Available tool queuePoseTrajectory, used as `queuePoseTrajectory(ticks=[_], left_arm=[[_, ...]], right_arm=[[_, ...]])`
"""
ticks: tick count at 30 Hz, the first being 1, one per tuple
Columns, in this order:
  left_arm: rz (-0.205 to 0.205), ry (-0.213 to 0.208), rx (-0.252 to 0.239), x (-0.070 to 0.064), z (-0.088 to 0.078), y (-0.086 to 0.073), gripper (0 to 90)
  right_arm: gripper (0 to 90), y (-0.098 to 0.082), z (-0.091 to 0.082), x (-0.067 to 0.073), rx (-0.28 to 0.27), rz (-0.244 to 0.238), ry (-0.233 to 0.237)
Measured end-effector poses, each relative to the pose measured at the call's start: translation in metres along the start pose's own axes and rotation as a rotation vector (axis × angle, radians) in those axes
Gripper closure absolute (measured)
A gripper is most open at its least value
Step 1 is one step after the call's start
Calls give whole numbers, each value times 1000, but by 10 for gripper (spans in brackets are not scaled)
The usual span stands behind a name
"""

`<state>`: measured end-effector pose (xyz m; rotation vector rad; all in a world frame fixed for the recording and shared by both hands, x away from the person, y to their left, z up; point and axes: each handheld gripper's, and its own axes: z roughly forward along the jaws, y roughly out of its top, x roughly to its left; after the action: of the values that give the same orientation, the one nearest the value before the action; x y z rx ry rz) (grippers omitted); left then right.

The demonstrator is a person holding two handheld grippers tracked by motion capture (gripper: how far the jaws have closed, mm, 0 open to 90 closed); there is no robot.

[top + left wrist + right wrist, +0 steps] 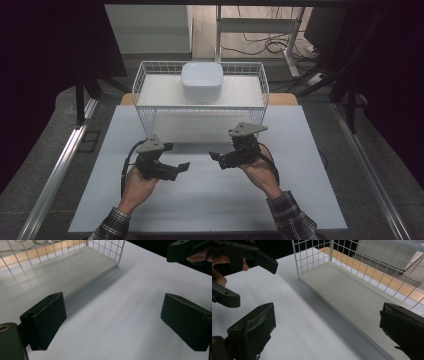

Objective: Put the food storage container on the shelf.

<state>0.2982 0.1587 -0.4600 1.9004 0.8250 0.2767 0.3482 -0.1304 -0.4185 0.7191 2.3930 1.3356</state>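
My left gripper (180, 170) hovers over the white table mat (210, 200), left of centre, jaws pointing right. It is open, and in the left gripper view (115, 320) nothing lies between its jaws. My right gripper (218, 161) faces it from the right, a short gap away. It is also open with nothing in it (329, 332). A white wire rack (200, 107) stands just beyond both. On its top shelf sits a white bowl (202, 80). The rack's lower board (62, 272) (352, 295) is bare.
The right gripper's jaw (187, 250) shows at the top right of the left gripper view. The left gripper's jaws (249, 255) show at the upper left of the right gripper view. Metal rails (60, 165) flank the table, and cables and desk legs (295, 45) lie behind it.
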Motion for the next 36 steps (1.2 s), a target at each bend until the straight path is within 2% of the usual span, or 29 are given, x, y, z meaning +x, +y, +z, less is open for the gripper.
queuePoseTrajectory(ticks=[7, 14, 19, 30, 36], left_arm=[[-8, -4, 15, -4, 2, -10, 56], [-12, -5, 5, -10, 1, -19, 59], [-7, 8, 17, -13, 0, -25, 61], [-30, 25, 34, -14, -8, -39, 60], [-46, 45, 53, -12, -14, -50, 55]], right_arm=[[3, -9, -4, 7, 0, 3, 5], [3, -20, -6, 12, 10, 9, 9], [4, -27, -5, 15, 20, 9, 19], [3, -38, -14, 20, 28, 8, 20], [0, -46, -19, 18, 35, 23, -4]])
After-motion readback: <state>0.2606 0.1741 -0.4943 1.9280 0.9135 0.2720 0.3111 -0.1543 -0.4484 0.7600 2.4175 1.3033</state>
